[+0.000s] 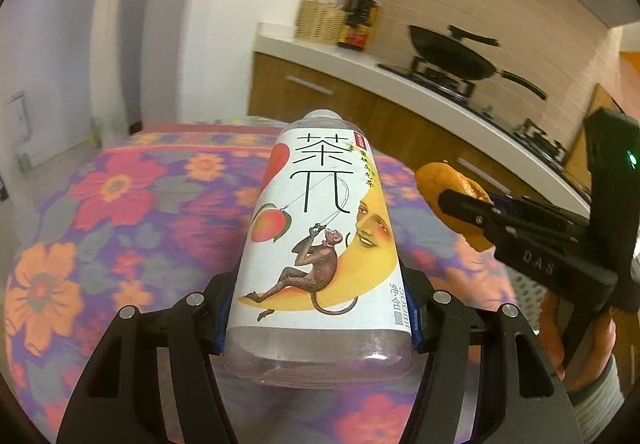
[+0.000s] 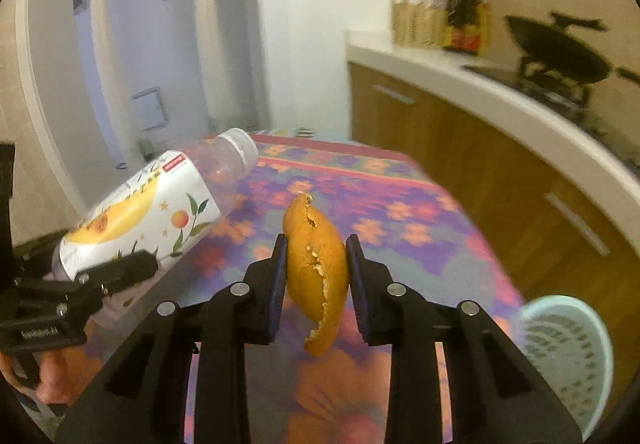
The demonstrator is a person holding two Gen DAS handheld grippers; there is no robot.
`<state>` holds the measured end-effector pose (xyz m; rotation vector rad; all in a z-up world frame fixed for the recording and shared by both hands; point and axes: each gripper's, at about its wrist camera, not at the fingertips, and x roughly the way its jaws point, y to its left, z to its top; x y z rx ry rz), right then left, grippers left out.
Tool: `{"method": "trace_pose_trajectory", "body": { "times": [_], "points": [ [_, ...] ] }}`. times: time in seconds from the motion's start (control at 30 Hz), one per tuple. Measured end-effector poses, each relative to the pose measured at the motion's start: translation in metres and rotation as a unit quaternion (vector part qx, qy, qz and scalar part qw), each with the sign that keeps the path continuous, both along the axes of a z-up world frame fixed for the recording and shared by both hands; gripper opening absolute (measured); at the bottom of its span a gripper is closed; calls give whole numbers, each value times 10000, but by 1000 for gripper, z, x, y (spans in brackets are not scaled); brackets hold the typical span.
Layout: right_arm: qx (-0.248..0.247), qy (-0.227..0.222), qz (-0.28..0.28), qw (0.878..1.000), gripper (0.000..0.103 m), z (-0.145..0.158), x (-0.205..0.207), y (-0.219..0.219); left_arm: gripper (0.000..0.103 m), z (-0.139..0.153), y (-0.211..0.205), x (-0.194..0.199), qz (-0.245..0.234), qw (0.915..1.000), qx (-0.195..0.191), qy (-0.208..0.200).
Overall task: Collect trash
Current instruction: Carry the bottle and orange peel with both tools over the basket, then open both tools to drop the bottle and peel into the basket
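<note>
A: Setting? 
B: A tabletop point(image 1: 120, 203) under a floral cloth in purple, pink and orange; behind it a kitchen counter point(image 1: 360, 63) with wooden cabinet fronts, a black wok point(image 1: 456, 51) on the hob, and a woven basket point(image 1: 320, 19). A pale blue perforated bin point(image 2: 568, 348) stands at the tabletop's right edge

A: Left gripper point(image 1: 316, 320)? 
B: Raised above the cloth; fingers point(image 1: 218, 308) closed on the lower body of a clear, seemingly empty tea bottle point(image 1: 320, 236), cap pointing away and tilted upward

A: Right gripper point(image 2: 316, 284)? 
B: Also aloft, beside the left; fingers point(image 2: 276, 284) pinched on a curled orange peel point(image 2: 316, 268), which hangs between the pads over the cloth, bin to its lower right
</note>
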<state>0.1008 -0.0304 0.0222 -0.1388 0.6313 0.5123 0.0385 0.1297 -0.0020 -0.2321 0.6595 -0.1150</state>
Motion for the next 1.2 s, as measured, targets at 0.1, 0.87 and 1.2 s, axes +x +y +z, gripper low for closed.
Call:
{"method": "trace_pose_trajectory", "body": {
  "times": [0.1, 0.87, 1.2],
  "points": [
    [-115, -123, -255, 9995, 26, 2, -17, -31, 60, 3, -30, 1, -209, 9997, -58, -54],
    [318, 623, -2128, 9746, 26, -45, -31, -253, 60, -13, -247, 48, -1703, 9846, 162, 359],
    [399, 1174, -2493, 9604, 26, -80, -10, -284, 60, -45, -294, 75, -1962, 9767, 245, 833]
  ]
}}
